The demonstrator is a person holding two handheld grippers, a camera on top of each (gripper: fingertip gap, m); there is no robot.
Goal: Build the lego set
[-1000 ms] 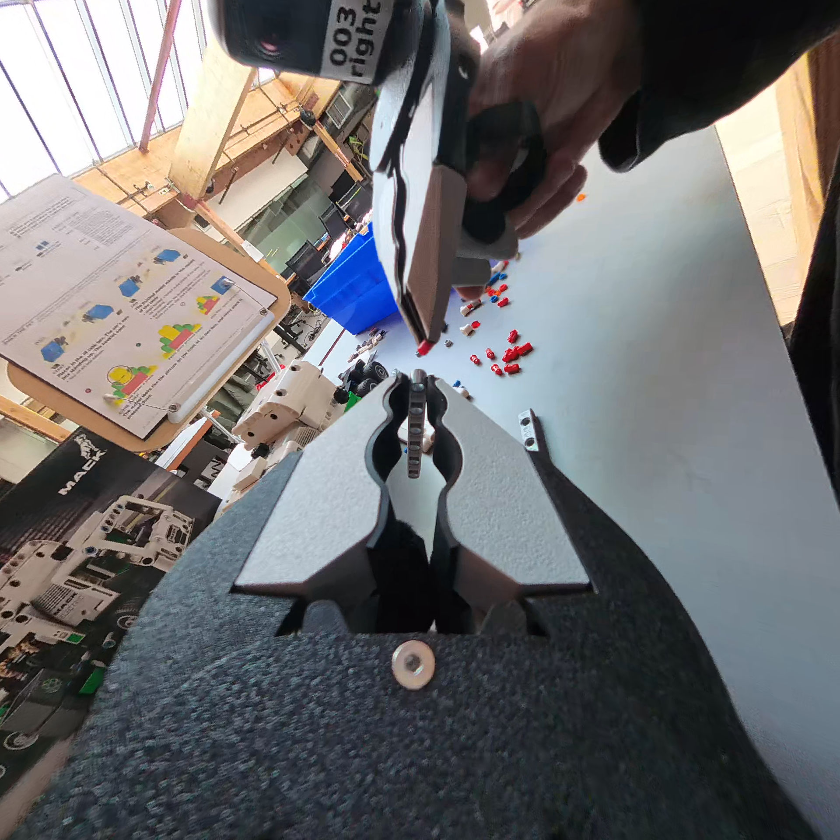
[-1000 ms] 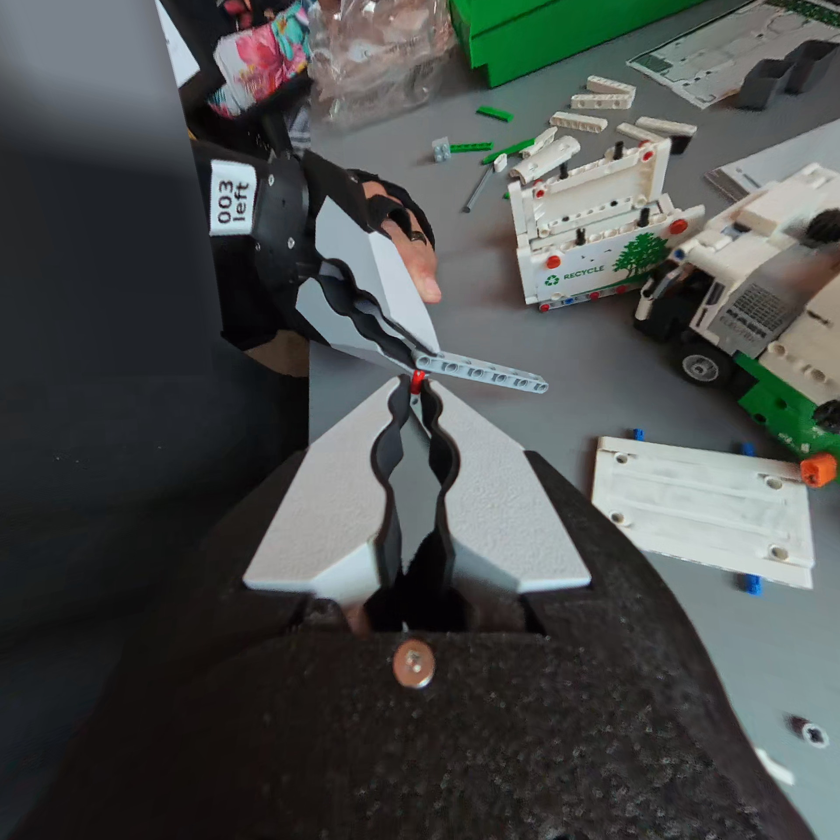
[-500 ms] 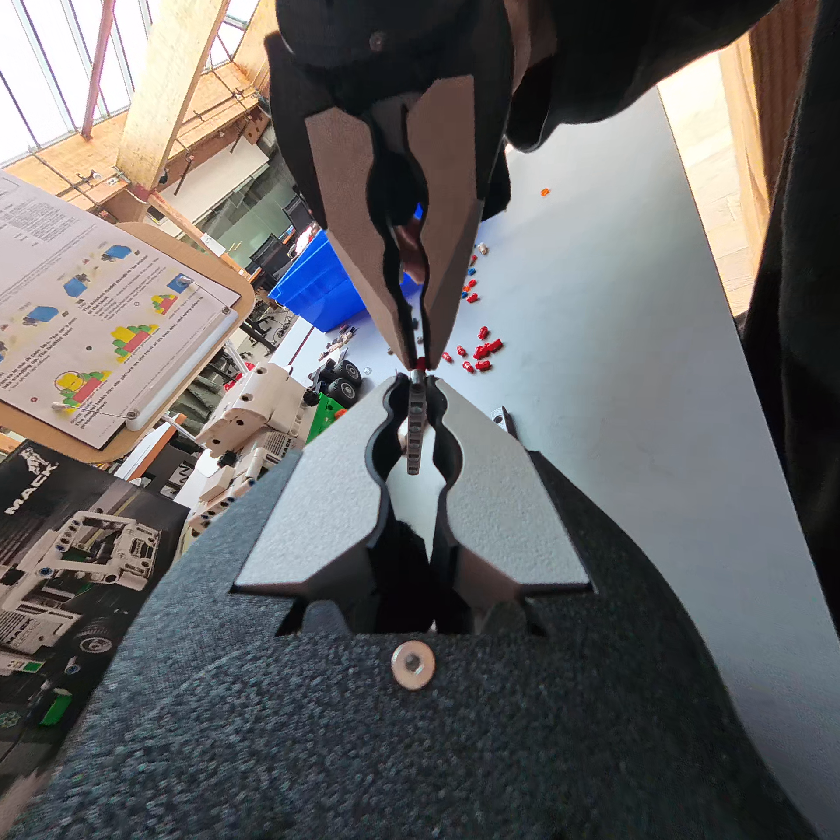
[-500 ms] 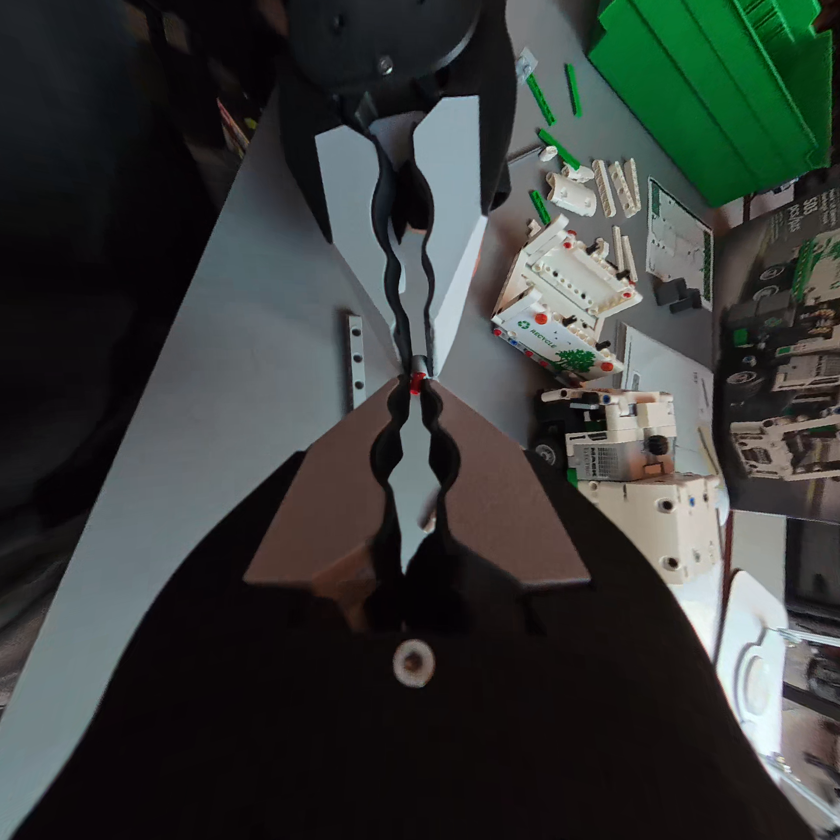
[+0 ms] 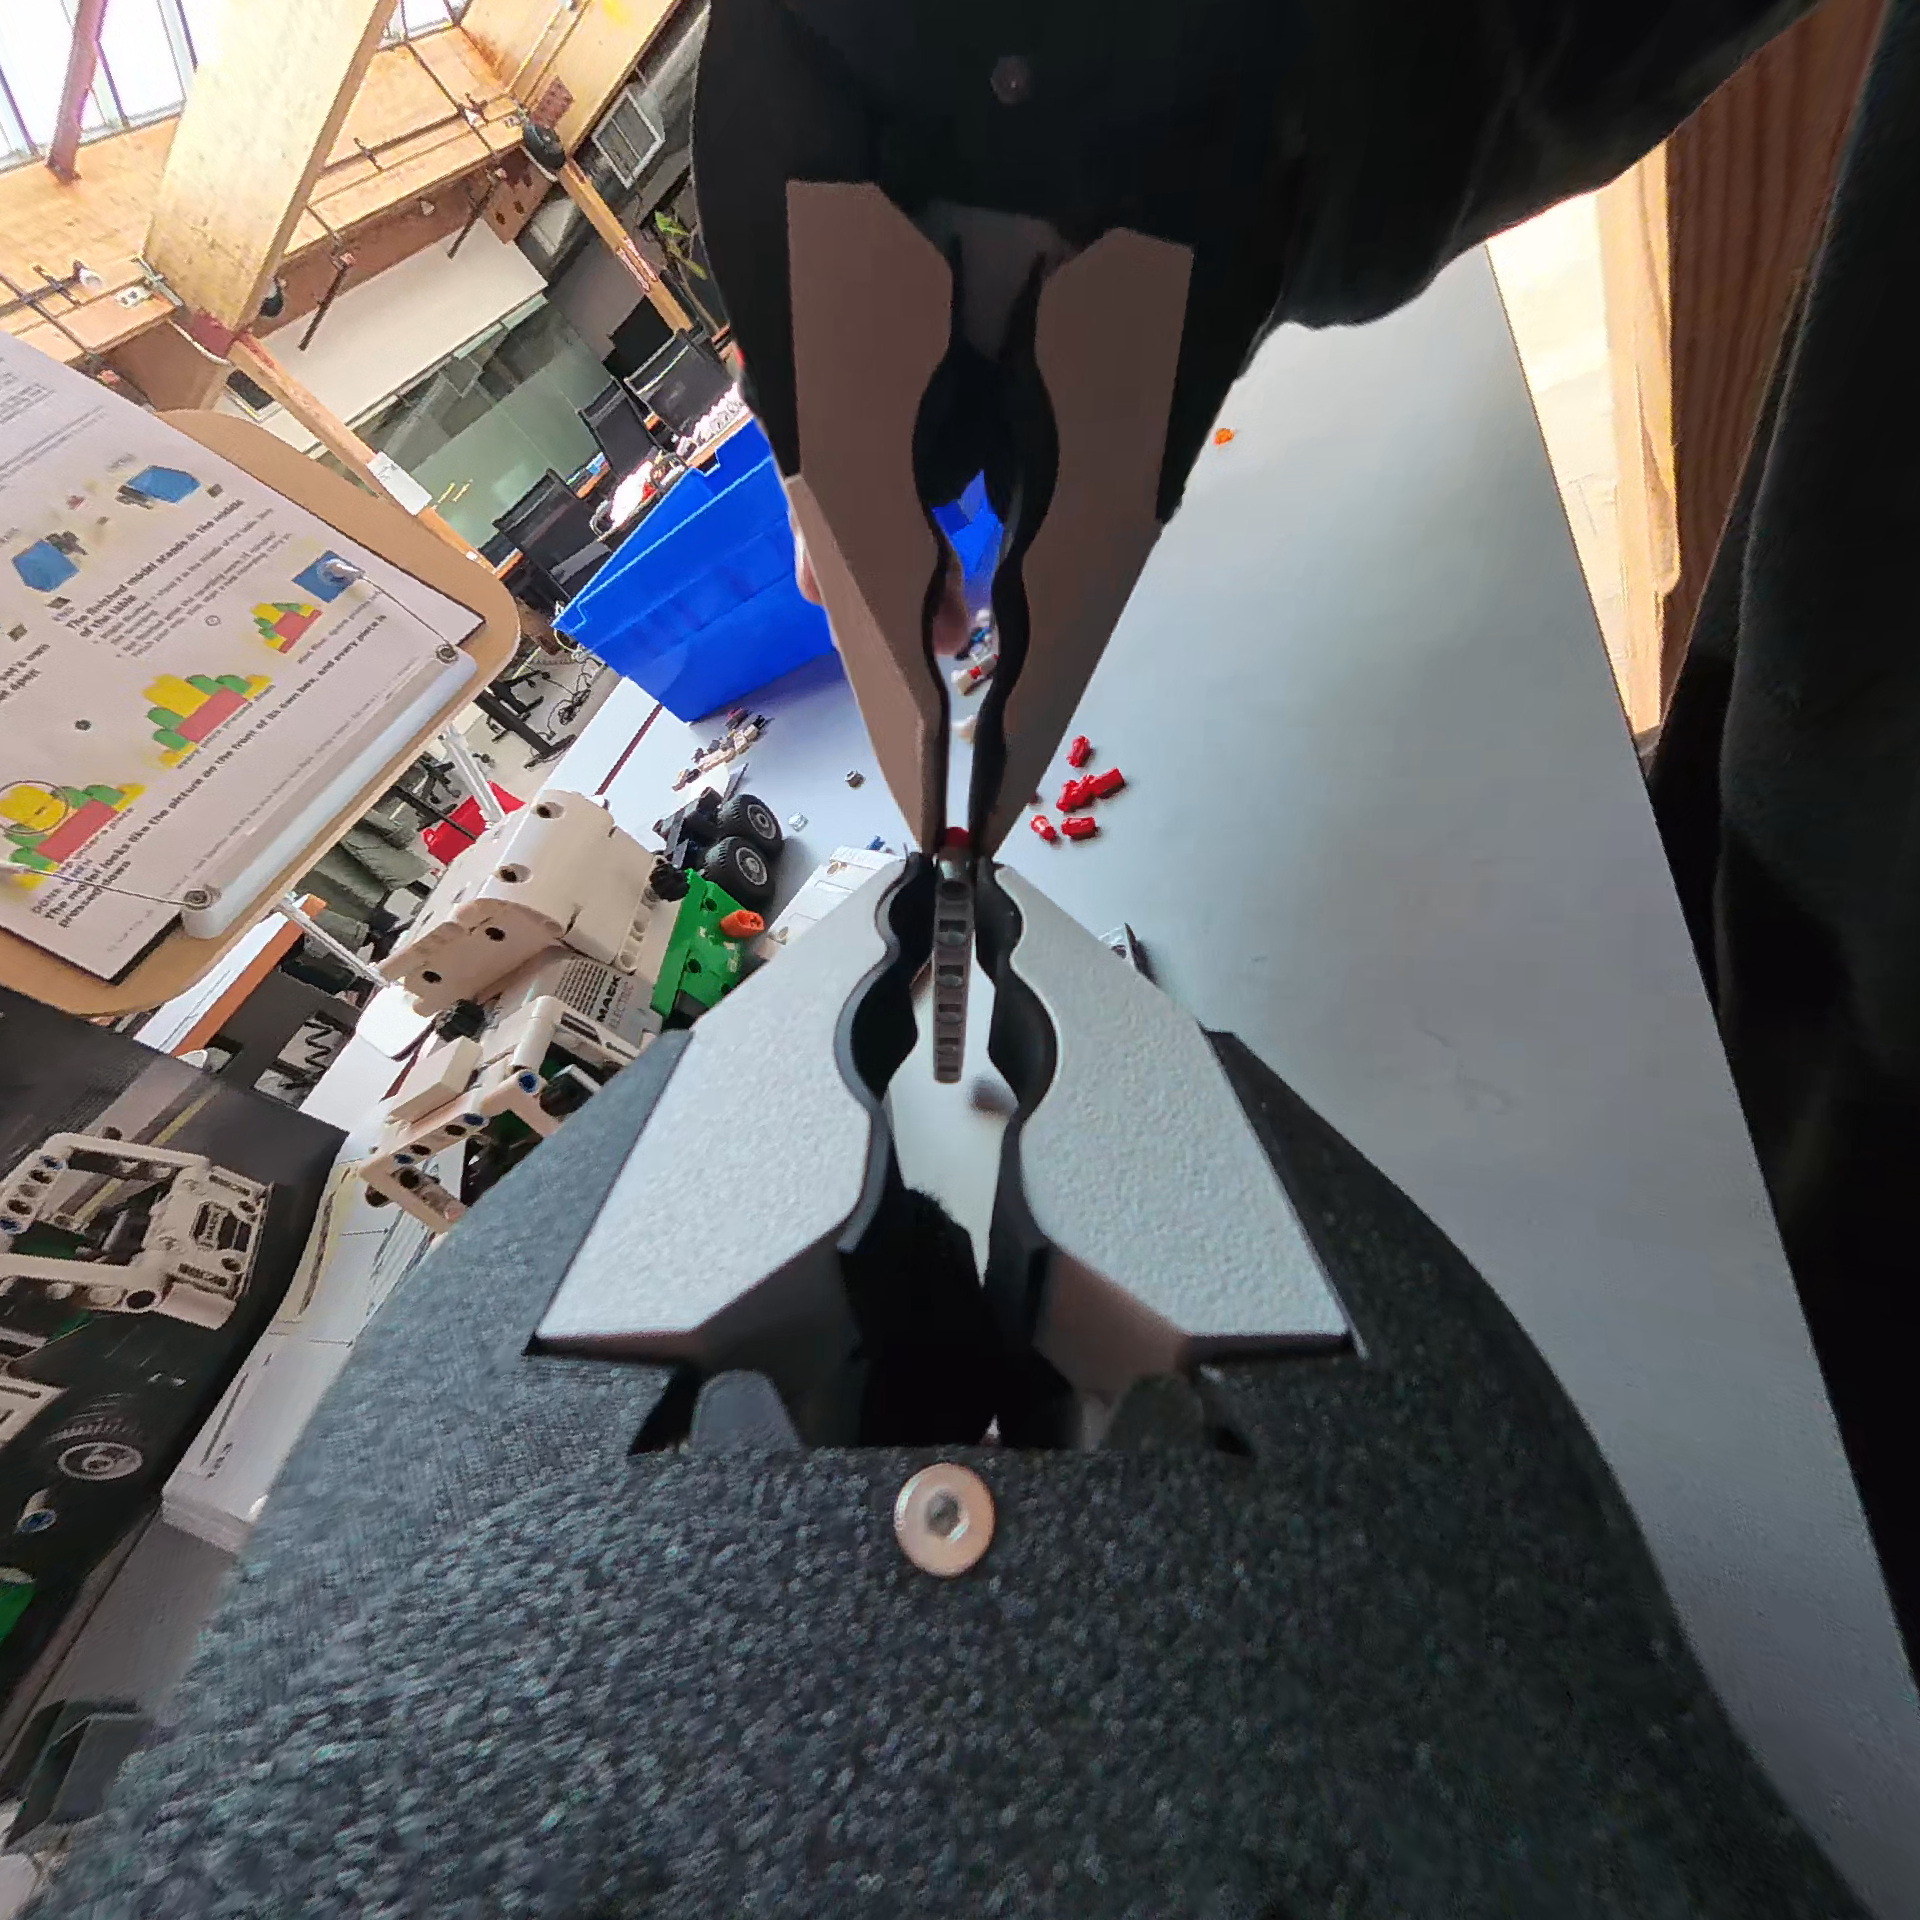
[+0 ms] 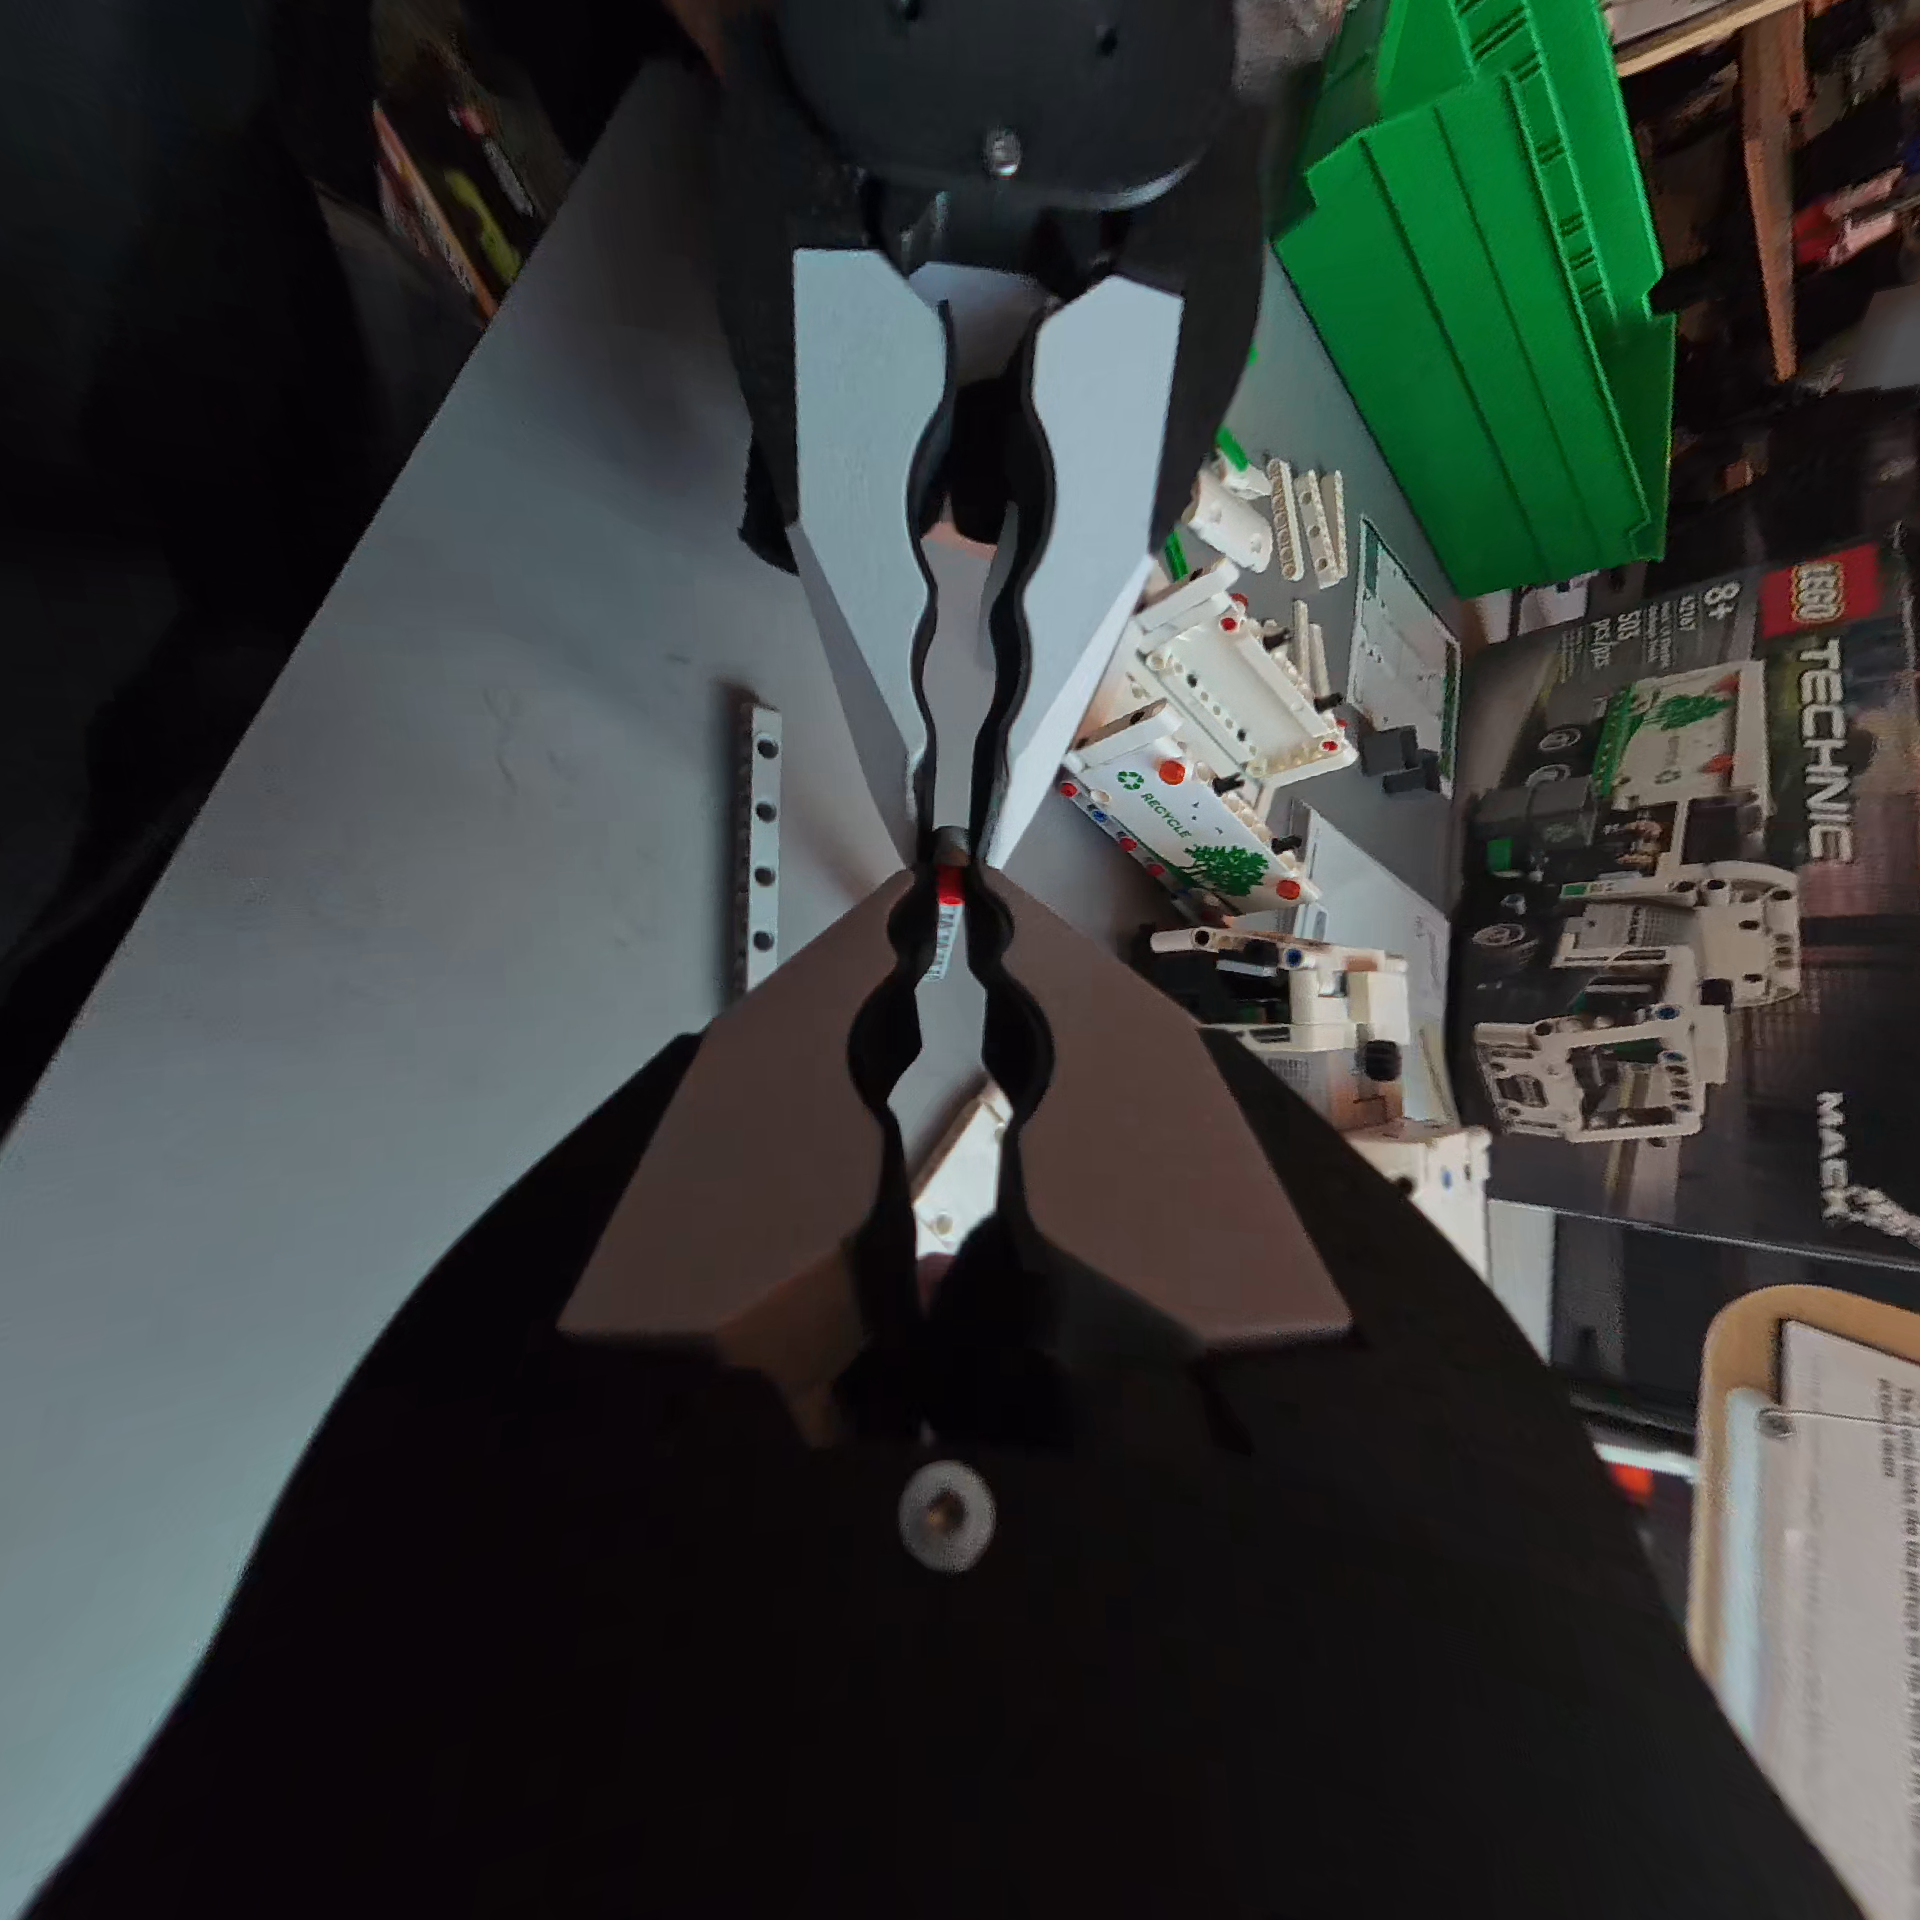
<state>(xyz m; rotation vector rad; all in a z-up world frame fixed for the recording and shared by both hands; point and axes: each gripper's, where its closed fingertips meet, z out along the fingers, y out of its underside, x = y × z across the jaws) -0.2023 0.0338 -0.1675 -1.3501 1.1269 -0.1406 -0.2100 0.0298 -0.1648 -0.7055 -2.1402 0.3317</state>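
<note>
My left gripper (image 5: 952,883) is shut on a grey holed beam (image 5: 950,977), held end-on above the table. My right gripper (image 6: 948,896) is shut on a small red pin (image 6: 947,885). The two grippers meet tip to tip: the red pin (image 5: 954,834) touches the end of the beam (image 6: 950,842). In the left wrist view the right gripper (image 5: 966,821) comes down from above; in the right wrist view the left gripper (image 6: 951,831) does the same. A part-built white and green truck (image 5: 561,935) stands to the left, and shows in the right wrist view (image 6: 1340,1018).
Loose red pins (image 5: 1081,795) and a blue bin (image 5: 707,603) lie beyond on the grey table (image 5: 1351,831). A white recycling body (image 6: 1195,748), a grey beam (image 6: 758,842), a green bin (image 6: 1475,291), the set's box (image 6: 1683,883) and an instruction board (image 5: 187,675) surround the work area. The grippers are tip to tip, or close to it.
The right gripper swung round from a slanted pose to face the left gripper head-on. The red pin came onto the end of the beam. Both views rolled.
</note>
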